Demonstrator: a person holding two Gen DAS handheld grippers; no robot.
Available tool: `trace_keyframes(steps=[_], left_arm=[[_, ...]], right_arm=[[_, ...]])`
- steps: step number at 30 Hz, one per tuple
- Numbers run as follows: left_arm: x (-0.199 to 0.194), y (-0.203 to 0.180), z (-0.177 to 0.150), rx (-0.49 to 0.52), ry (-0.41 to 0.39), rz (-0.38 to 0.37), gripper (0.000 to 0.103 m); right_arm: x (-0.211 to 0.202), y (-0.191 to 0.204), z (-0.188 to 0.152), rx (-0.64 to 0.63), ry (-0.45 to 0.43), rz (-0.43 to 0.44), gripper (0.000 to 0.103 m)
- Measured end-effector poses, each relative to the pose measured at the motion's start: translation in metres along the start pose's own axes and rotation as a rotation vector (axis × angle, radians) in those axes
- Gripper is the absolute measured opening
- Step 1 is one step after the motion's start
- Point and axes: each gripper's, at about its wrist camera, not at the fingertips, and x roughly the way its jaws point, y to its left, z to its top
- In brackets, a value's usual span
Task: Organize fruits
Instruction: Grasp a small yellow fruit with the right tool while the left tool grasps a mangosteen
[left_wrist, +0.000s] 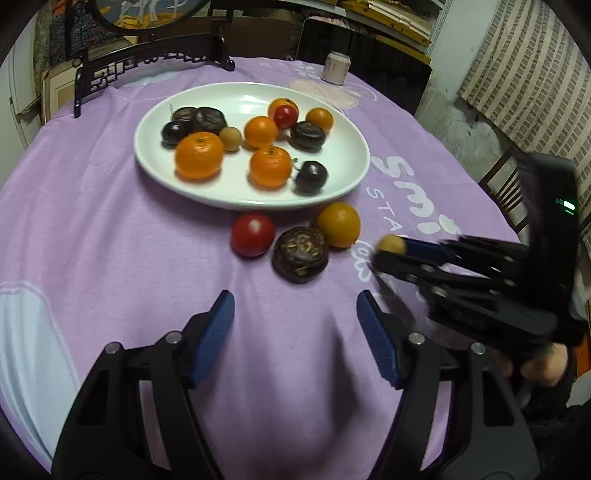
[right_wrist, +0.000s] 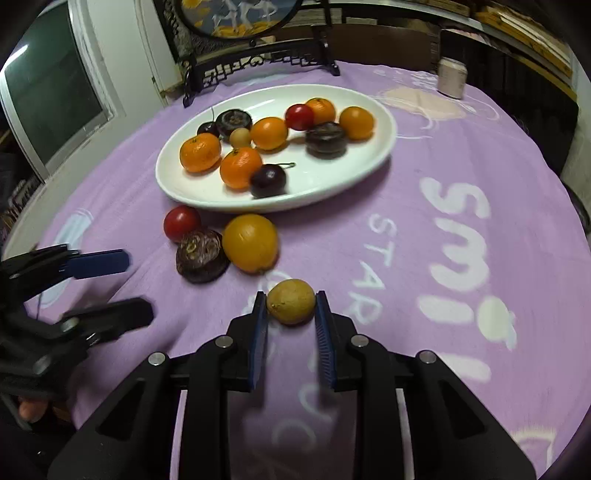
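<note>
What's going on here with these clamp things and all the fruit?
A person is sorting fruit with two tools. The right hand-held gripper is shut on a small round tan fruit above the purple tablecloth. The left hand-held gripper is open and holds nothing. Most fruit sits on the white oval plate; three pieces lie beside it.

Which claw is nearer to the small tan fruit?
Right. The right claw grips the small tan fruit; the left claw, open, is apart from it, to the left.

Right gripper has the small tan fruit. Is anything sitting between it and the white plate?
Yes. The orange, the dark wrinkled fruit and the red tomato lie on the cloth just short of the white plate, between its near rim and the tan fruit held in the right gripper.
</note>
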Motion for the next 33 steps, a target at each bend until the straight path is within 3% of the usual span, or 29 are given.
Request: trace_keyframes(steps=[8, 16, 19, 24, 33], left_arm=[[0.034, -0.017, 0.013, 0.032, 0.047, 0.078, 0.055], [0.044, -0.025, 0.023, 0.048, 0.046, 0.135, 0.055], [0.044, -0.024, 0.024, 0.045, 0.039, 0.145, 0.041], [0.043, -0.025, 0.023, 0.053, 0.032, 0.139, 0.04], [0.025, -0.017, 0.008, 0.031, 0.023, 0.063, 0.04]], right_arm=[[-0.03, -0.027, -0.027, 0.068, -0.031, 0.017, 0.027], [-0.033, -0.032, -0.034, 0.086, -0.035, 0.055, 0.027], [-0.032, -0.03, -0.033, 0.084, -0.031, 0.061, 0.027], [-0.032, -0.022, -0.032, 0.073, -0.026, 0.069, 0.027], [-0.032, -0.008, -0.026, 0.057, -0.016, 0.056, 0.027]])
